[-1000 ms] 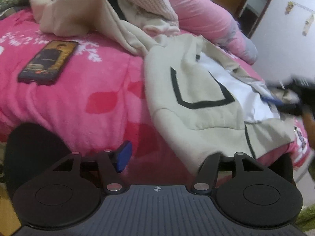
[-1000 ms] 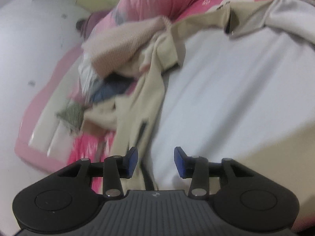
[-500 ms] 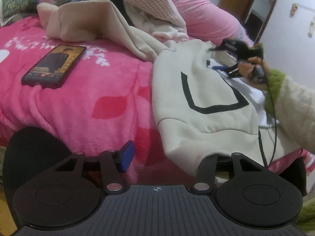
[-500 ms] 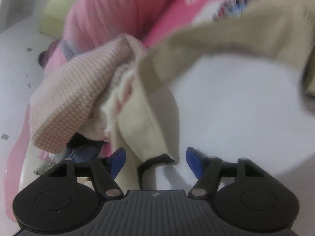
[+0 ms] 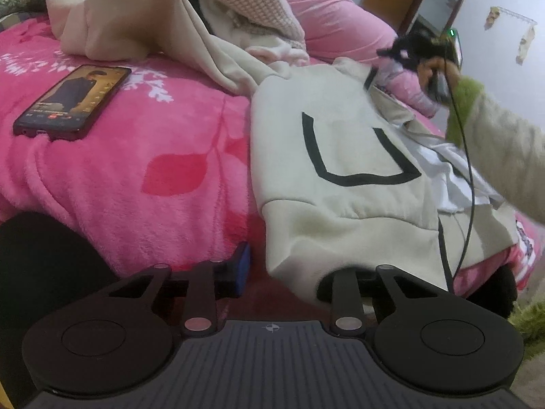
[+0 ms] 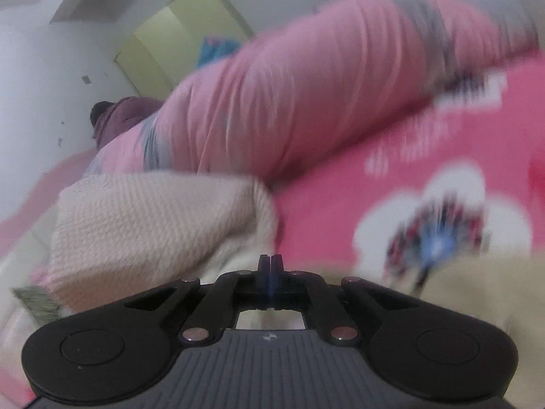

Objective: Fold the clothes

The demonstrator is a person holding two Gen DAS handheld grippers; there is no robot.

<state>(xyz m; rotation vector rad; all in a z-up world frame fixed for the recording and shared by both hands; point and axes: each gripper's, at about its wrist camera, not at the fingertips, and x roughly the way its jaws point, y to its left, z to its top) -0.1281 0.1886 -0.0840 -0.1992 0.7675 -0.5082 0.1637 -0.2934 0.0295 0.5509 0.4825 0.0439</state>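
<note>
Left gripper (image 5: pixel 293 272) waits spread at the cream hoodie's (image 5: pixel 340 156) near hem while right gripper (image 6: pixel 270 266), fingers pressed together, seemingly pinches its far collar to fold.

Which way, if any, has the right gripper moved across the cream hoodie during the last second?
Yes. In the left wrist view the right gripper went from the hoodie's lower right edge up to its far end, near the pink pillow.

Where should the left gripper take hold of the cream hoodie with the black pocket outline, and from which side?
Probably at the ribbed hem corner of the cream hoodie, coming in from the bed's near edge. That corner hangs over the pink blanket, so a finger can pass beneath it. The left gripper is open there, its right finger hidden behind the hem.
</note>
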